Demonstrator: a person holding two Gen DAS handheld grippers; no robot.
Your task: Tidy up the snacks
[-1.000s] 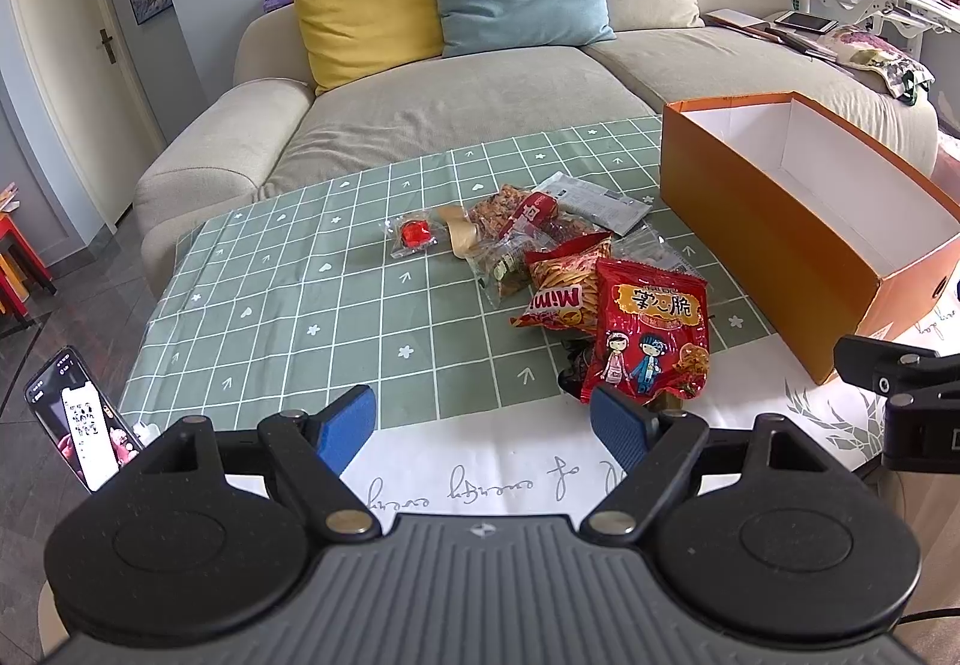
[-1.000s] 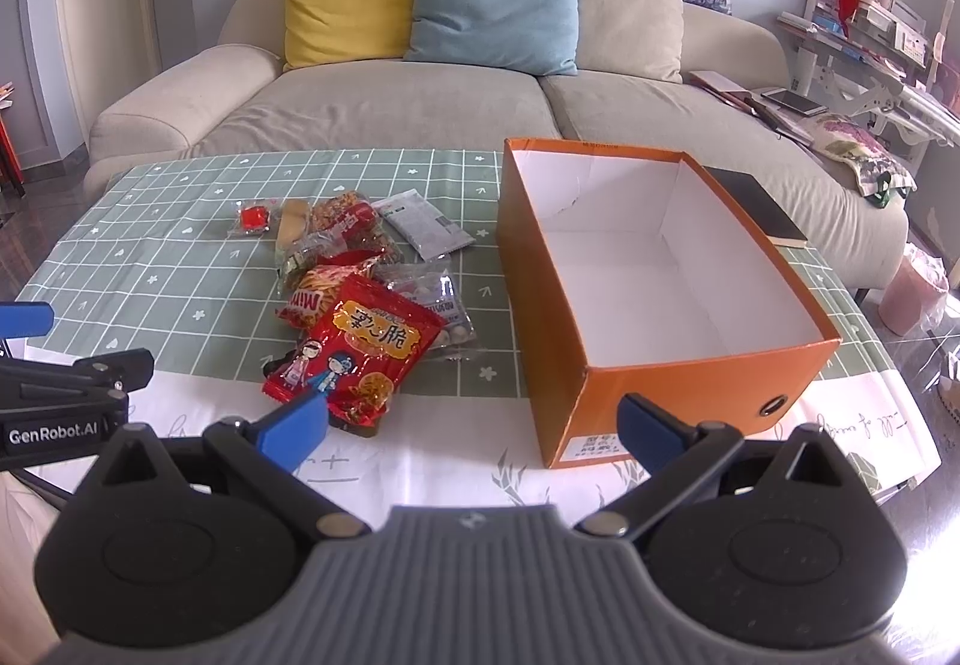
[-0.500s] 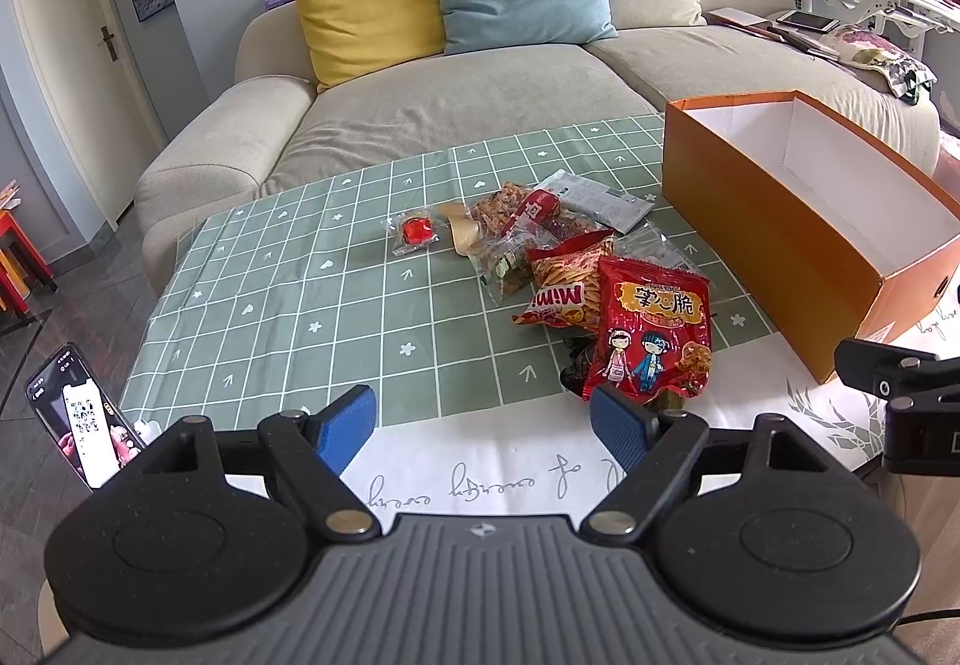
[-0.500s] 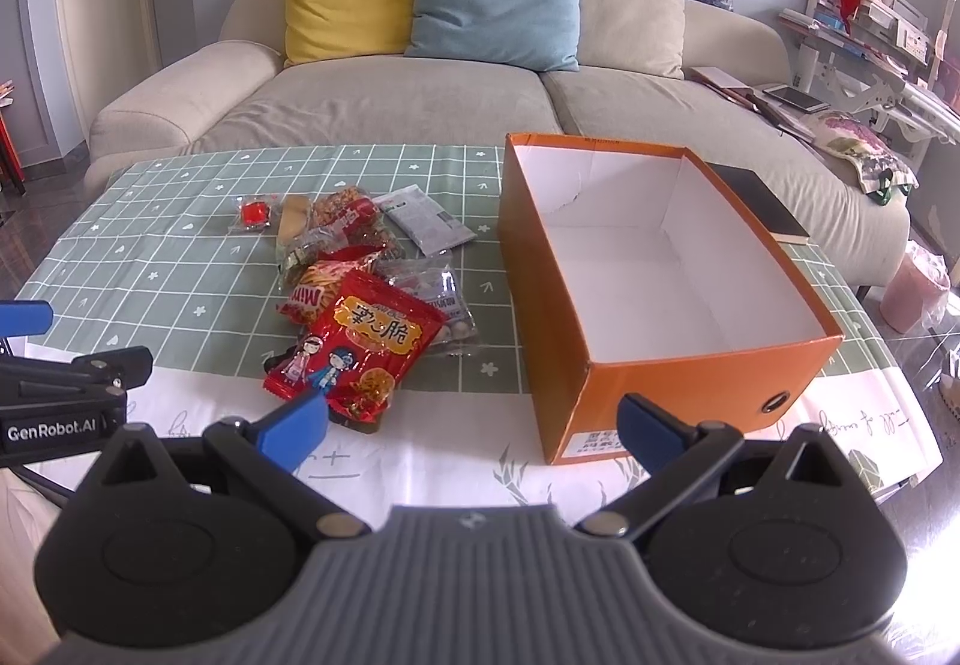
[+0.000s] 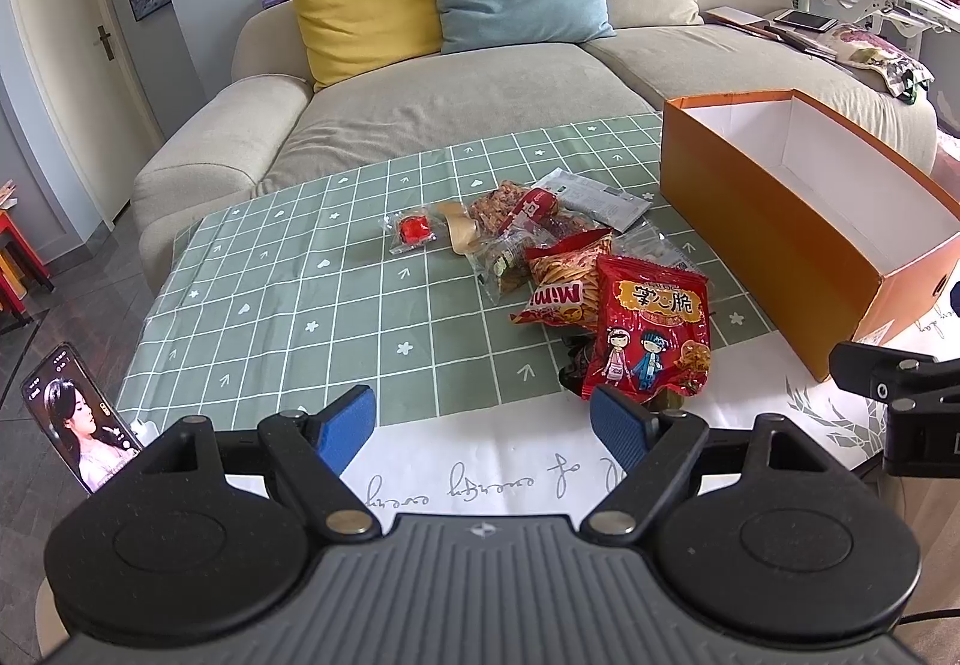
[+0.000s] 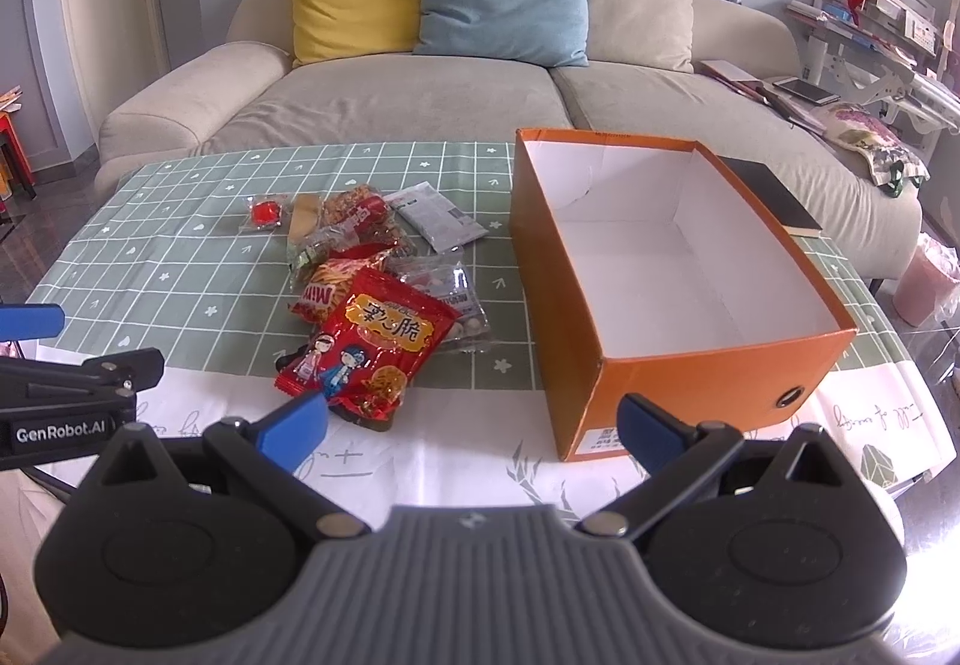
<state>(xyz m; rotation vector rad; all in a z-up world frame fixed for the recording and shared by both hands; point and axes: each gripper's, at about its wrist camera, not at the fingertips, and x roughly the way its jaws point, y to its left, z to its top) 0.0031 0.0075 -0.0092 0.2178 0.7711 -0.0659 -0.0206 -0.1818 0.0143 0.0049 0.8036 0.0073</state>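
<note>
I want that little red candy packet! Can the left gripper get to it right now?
Probably yes. The left gripper is open and holds nothing, and the small red candy packet lies alone at the pile's left edge, with only bare green tablecloth between them.

table [image 6: 420, 473] under green grid cloth [image 6: 168, 269] — snack packets [image 6: 366, 293] heaped, orange box [image 6: 708, 371] beside them

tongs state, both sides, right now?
Left tongs: open, holding nothing, short of the red bag.
Right tongs: open, holding nothing, in front of the orange box.
</note>
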